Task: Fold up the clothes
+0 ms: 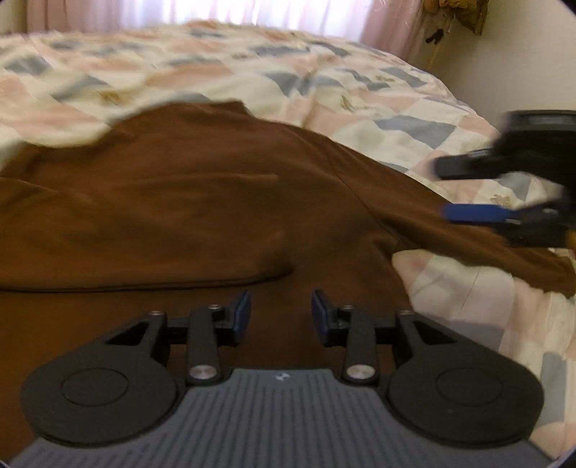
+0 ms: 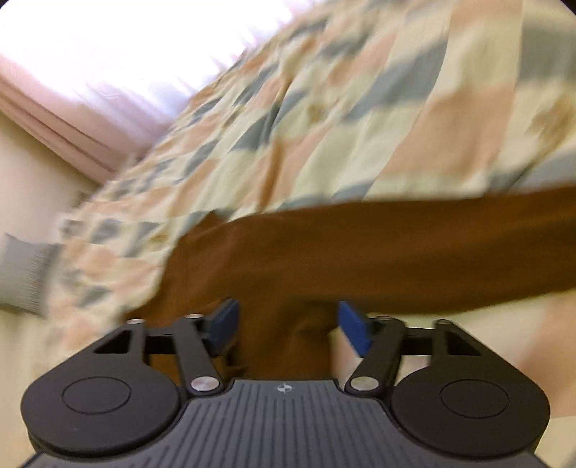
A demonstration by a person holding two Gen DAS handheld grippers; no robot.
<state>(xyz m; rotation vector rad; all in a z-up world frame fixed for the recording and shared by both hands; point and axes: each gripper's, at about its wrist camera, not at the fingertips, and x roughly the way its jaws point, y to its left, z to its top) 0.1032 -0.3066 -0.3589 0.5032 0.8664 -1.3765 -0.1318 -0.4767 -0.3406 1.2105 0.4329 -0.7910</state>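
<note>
A brown garment (image 1: pixel 187 201) lies spread on the quilted bed, one sleeve (image 1: pixel 450 234) stretching to the right. My left gripper (image 1: pixel 281 310) hovers over the garment's near part, open, with only flat cloth below the blue pads (image 1: pixel 242 312). In the left wrist view my right gripper (image 1: pixel 442 190) comes in from the right edge above the sleeve, fingers apart. The right wrist view is blurred: the right gripper (image 2: pixel 288 324) is open over a fold of the brown garment (image 2: pixel 360 252), and cloth shows between the pads without being pinched.
The patchwork quilt (image 1: pixel 324 82) in cream, pink and grey covers the bed. Pink curtains (image 1: pixel 388 25) and a bright window stand behind it. A wall corner with a hanging dark object (image 1: pixel 457 14) is at the far right.
</note>
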